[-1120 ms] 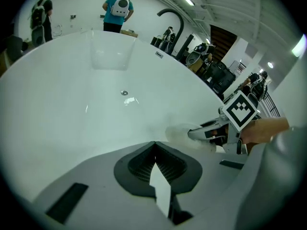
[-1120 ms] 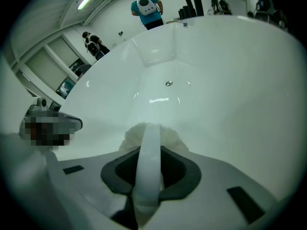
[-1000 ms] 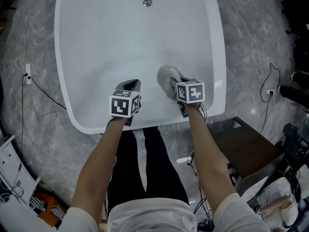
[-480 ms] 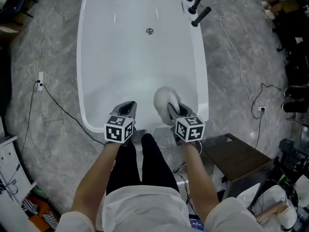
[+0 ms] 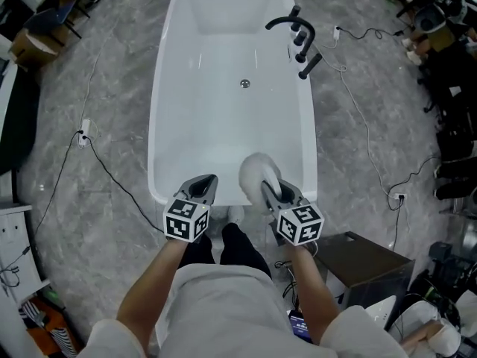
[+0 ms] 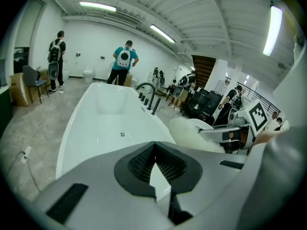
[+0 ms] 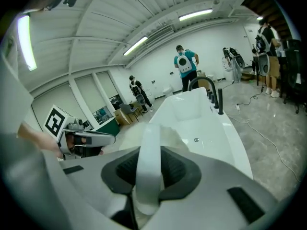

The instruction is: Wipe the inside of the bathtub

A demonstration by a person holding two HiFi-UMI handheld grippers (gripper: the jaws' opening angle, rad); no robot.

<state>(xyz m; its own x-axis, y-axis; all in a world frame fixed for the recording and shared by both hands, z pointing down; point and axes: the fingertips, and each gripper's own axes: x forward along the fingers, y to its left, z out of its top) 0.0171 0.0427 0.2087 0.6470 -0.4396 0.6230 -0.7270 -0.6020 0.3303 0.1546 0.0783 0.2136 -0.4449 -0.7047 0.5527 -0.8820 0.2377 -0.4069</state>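
Observation:
The white bathtub [image 5: 223, 118] runs lengthwise away from me, with a drain [image 5: 244, 83] and a black faucet [image 5: 294, 28] at its far right rim. My right gripper [image 5: 268, 189] is shut on the white strap of a fluffy white wiping pad [image 5: 256, 170], held above the tub's near end. In the right gripper view the strap [image 7: 148, 157] passes upright between the jaws. My left gripper [image 5: 203, 186] hangs beside it over the near rim, shut with nothing in it. From the left gripper view the pad [image 6: 192, 132] shows to the right.
Grey marble floor surrounds the tub. A dark brown box [image 5: 358, 256] stands at my right. Cables and a power strip [image 5: 84, 133] lie on the floor on both sides. Two people [image 6: 123, 61] stand beyond the tub's far end.
Both grippers have drawn back from inside the tub to its near rim, and the view has risen so the whole tub shows. The pad stays in the right gripper.

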